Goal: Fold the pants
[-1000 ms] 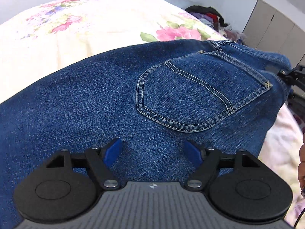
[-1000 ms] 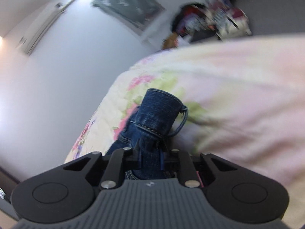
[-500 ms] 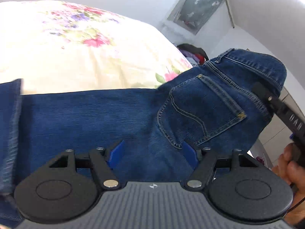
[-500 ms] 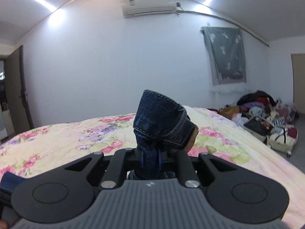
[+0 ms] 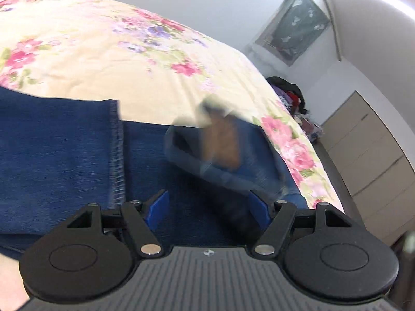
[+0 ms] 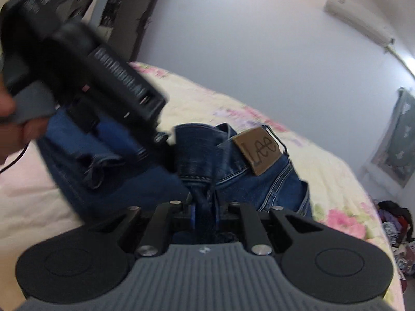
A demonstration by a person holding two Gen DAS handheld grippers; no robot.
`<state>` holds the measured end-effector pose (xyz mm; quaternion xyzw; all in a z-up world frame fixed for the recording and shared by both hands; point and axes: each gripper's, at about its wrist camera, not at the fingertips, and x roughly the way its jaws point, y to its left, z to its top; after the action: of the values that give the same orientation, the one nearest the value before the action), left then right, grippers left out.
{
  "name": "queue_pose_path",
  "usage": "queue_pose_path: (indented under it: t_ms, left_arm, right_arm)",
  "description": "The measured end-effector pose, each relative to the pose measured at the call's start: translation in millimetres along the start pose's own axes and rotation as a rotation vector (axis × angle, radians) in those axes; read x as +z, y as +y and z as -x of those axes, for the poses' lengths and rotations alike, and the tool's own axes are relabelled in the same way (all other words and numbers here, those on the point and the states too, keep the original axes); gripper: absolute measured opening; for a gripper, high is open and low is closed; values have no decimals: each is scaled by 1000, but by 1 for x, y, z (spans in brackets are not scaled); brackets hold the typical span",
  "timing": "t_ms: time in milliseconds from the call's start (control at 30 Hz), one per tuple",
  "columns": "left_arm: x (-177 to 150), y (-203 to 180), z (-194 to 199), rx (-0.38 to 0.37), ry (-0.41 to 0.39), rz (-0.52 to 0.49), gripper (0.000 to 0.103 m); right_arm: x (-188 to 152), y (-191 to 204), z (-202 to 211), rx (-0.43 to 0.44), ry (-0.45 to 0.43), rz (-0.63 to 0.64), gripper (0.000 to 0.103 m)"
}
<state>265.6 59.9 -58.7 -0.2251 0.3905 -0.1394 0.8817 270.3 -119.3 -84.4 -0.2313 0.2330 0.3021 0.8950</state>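
Note:
Blue jeans (image 5: 59, 140) lie on a floral bedspread (image 5: 103, 51), the leg hems folded over at the left. My left gripper (image 5: 207, 207) is open, low over the denim, holding nothing. The jeans' waistband with its brown leather patch (image 5: 223, 140) shows blurred ahead of it. My right gripper (image 6: 205, 207) is shut on the waistband (image 6: 197, 155), with the brown Lee patch (image 6: 259, 150) just beyond. The left gripper's black body (image 6: 85, 59) crosses the upper left of the right wrist view.
The bed edge runs down the right in the left wrist view. Beyond it stand beige cabinets (image 5: 368, 150) and a pile of clothes (image 5: 290, 96) on the floor. A hand (image 6: 10, 127) shows at the left edge of the right wrist view.
My right gripper has carried the waistband over toward the leg hems, so the patch now faces up. My left gripper has shifted toward the hems and stays open.

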Motion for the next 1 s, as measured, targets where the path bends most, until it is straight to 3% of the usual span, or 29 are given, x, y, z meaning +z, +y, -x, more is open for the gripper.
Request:
queue_pose_path:
  t_ms: [67, 100, 167, 333, 467, 567, 633, 700, 733, 767, 800, 833, 900, 933, 967, 1000]
  left_arm:
    - [-1, 8, 3, -2, -2, 21, 81]
    - [-1, 11, 4, 3, -3, 26, 81]
    - [-3, 15, 5, 6, -3, 29, 81]
    - [-8, 17, 1, -6, 10, 44, 81]
    - [-22, 15, -4, -36, 44, 54, 81]
    - [-30, 14, -11, -62, 77, 70, 81]
    - [-35, 7, -15, -41, 79, 51, 81]
    - [-37, 2, -22, -50, 84, 42, 81]
    - [-38, -1, -25, -58, 86, 34, 81]
    - [-38, -4, -29, -56, 91, 19, 81]
    - [-38, -8, -34, -38, 103, -3, 79]
    - [-38, -11, -40, -2, 122, -25, 76]
    - [-38, -13, -50, 60, 150, -33, 60]
    - [-38, -12, -50, 53, 146, -21, 45]
    - [-37, -13, -47, 32, 124, -21, 9]
    - [-36, -16, -44, 7, 110, -33, 10]
  right_arm:
    - [-10, 15, -15, 22, 98, 56, 8]
    - [-14, 22, -19, 7, 111, 95, 15]
    - [-16, 28, -17, -22, 108, 142, 18]
    - [-6, 4, -7, 65, 70, -14, 44]
    - [-23, -42, 32, 82, -43, -348, 45]
    - [-39, -77, 53, -82, -121, -579, 61]
    - [-49, -100, 62, -190, -146, -725, 63]
    - [-65, -122, 59, -234, -102, -870, 64]
    - [-65, -122, 59, -234, -102, -870, 64]
    - [-79, -132, 51, -241, -23, -926, 64]
    - [-81, -133, 46, -238, -1, -932, 64]
    - [-82, -134, 44, -232, 2, -935, 64]
    - [-79, -126, 33, -233, -5, -915, 64]
    - [-78, -124, 31, -237, -3, -898, 65]
    - [-78, -121, 29, -239, -1, -881, 65]
    - [-78, -121, 29, -242, -1, -874, 65]
